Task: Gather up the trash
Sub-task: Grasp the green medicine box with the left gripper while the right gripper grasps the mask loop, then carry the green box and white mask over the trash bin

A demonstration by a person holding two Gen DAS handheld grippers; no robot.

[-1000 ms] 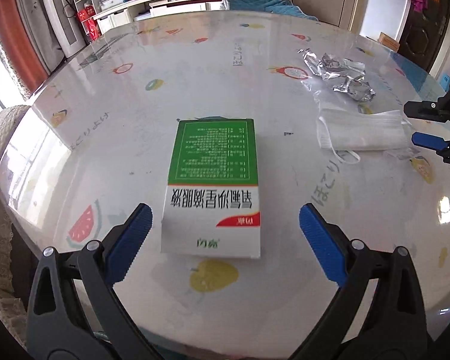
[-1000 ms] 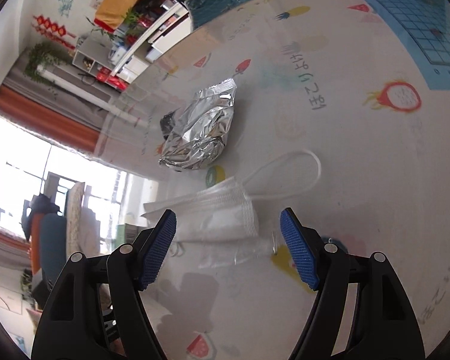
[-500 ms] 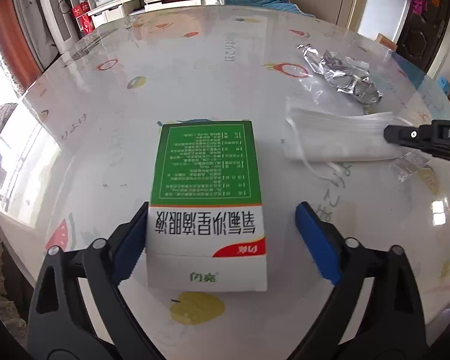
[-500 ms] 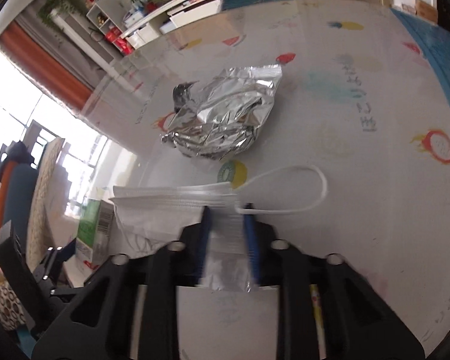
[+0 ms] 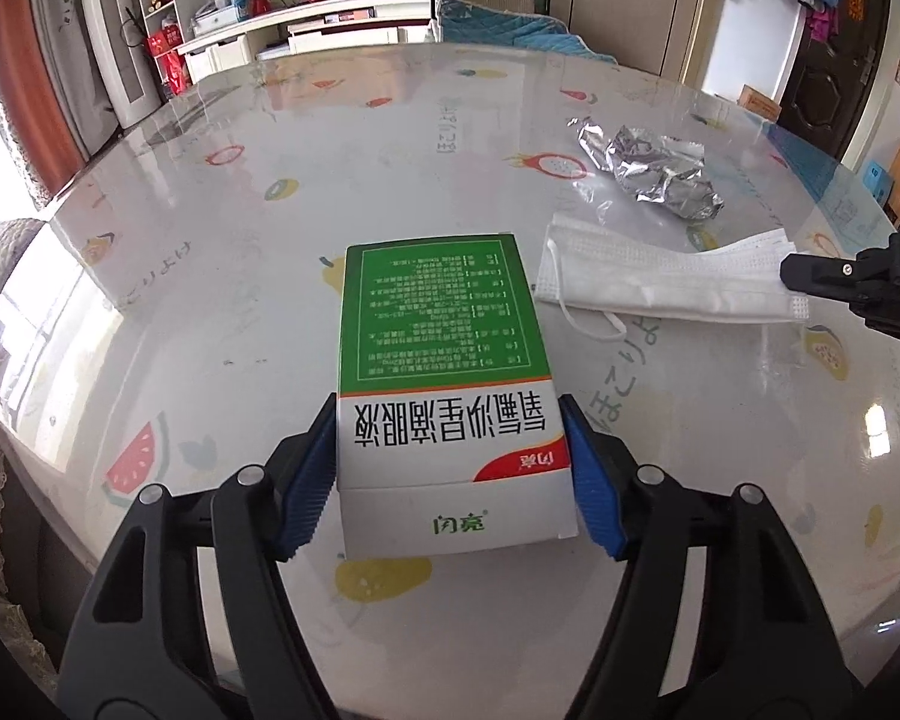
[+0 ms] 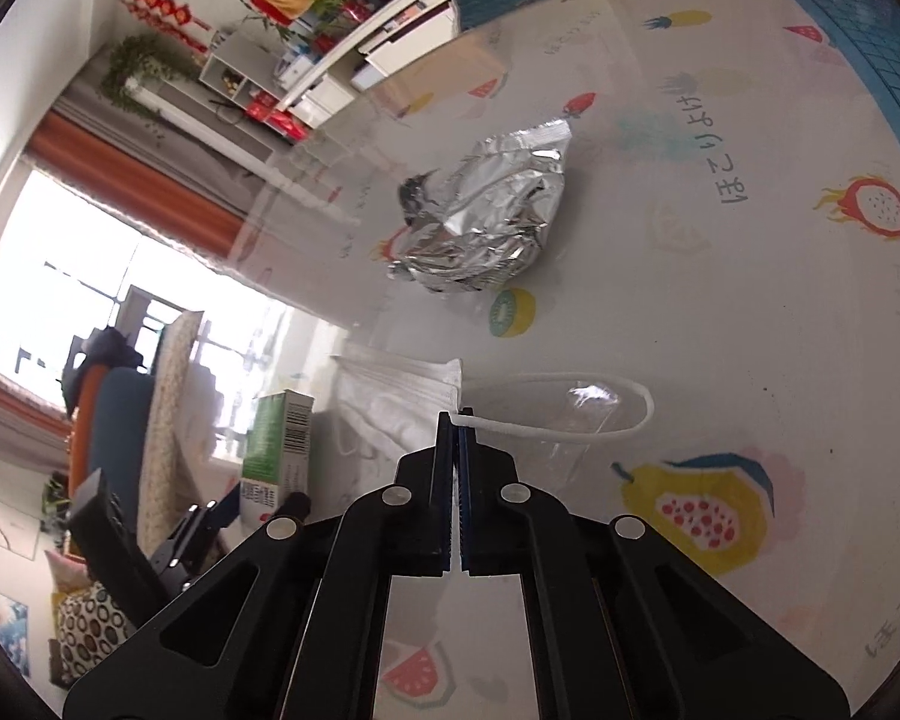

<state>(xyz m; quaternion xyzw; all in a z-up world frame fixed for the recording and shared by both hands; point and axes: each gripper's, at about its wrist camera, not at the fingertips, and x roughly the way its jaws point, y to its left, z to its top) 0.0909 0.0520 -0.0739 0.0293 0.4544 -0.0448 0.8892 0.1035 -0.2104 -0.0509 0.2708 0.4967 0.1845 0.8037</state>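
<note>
left wrist view: my left claw (image 5: 450, 474) has just been closing and its blue pads (image 5: 306, 480) now press both long sides of the green-and-white medicine box (image 5: 444, 384), near its closest end, which looks a little raised off the desk (image 5: 222, 252). i judge the carton light and stiff but thin-walled, so the narrow sides near the end flap are the right place to take it; squeeze hard and it will dent. just right of the box lies the white face mask (image 5: 660, 282), and beyond that the crumpled foil wrapper (image 5: 660, 171). my right claw (image 5: 810, 273) comes in from the right edge onto the mask's end.

right wrist view: here the right claw (image 6: 455, 426) is closed tight, pinching the edge of the face mask (image 6: 402, 402) right where the ear loop (image 6: 600, 414) joins, with a scrap of clear plastic film (image 6: 564, 432) lying under the loop. the mask is soft and near weightless, so i expect it to hang limp and swing; the seamed edge should hold better than the loop alone. the foil wrapper (image 6: 486, 222) sits well apart, further up the desk (image 6: 720, 312); it looks light and crushable, easy anywhere.

the surface is glossy, with a fruit-print cloth under a clear cover, so things will likely slide. around it are white shelves, potted plants, an orange curtain and a bright window.
</note>
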